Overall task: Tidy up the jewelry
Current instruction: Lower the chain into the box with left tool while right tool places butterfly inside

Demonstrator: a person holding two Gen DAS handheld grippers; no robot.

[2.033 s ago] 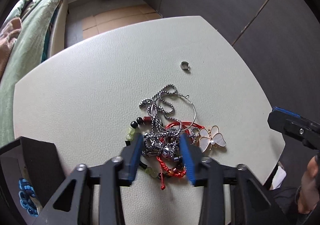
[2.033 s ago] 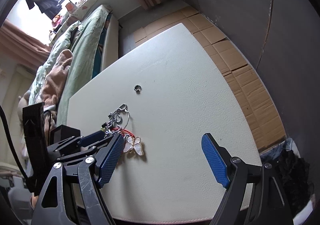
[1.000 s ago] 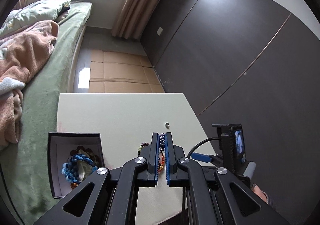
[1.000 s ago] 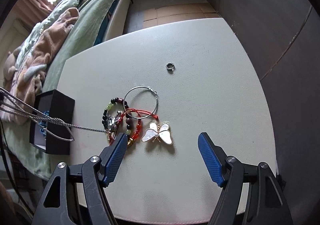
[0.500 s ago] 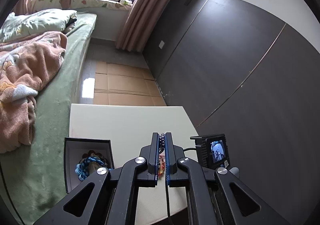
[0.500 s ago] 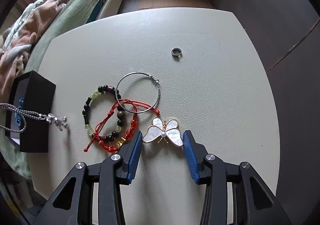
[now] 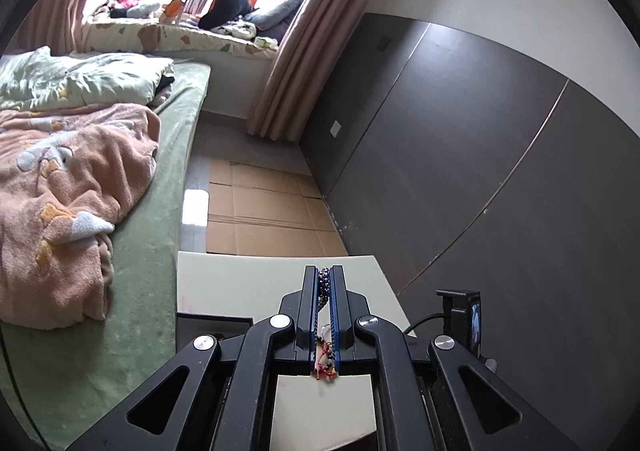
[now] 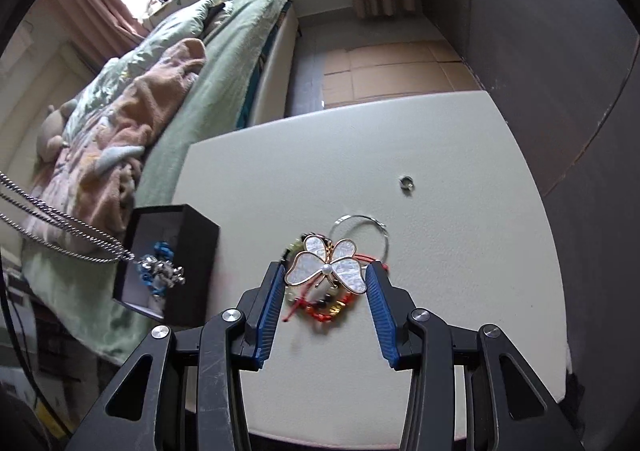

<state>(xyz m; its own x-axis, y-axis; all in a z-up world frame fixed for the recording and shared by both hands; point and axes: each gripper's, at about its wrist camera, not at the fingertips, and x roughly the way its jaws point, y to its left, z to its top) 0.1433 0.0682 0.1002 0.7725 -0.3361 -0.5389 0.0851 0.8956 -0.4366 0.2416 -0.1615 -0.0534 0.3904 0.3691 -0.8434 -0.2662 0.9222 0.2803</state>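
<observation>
Butterfly brooch [image 8: 326,266] in R gripper [image 8: 325,291] (L [image 7: 324,283] w/ chain [image 8: 60,239])

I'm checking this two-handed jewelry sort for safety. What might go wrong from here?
The silver chain necklace hangs from the left tool over the black box; its pendant may swing and land outside. The butterfly brooch is gripped only by its wing edges in the right tool, so it may slip onto the bracelets below.

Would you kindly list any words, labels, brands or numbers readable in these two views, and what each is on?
None can be read. The small screen on the right gripper's camera is lit but too small and blurred. The black box, butterfly brooch and table bear no visible print.
</observation>
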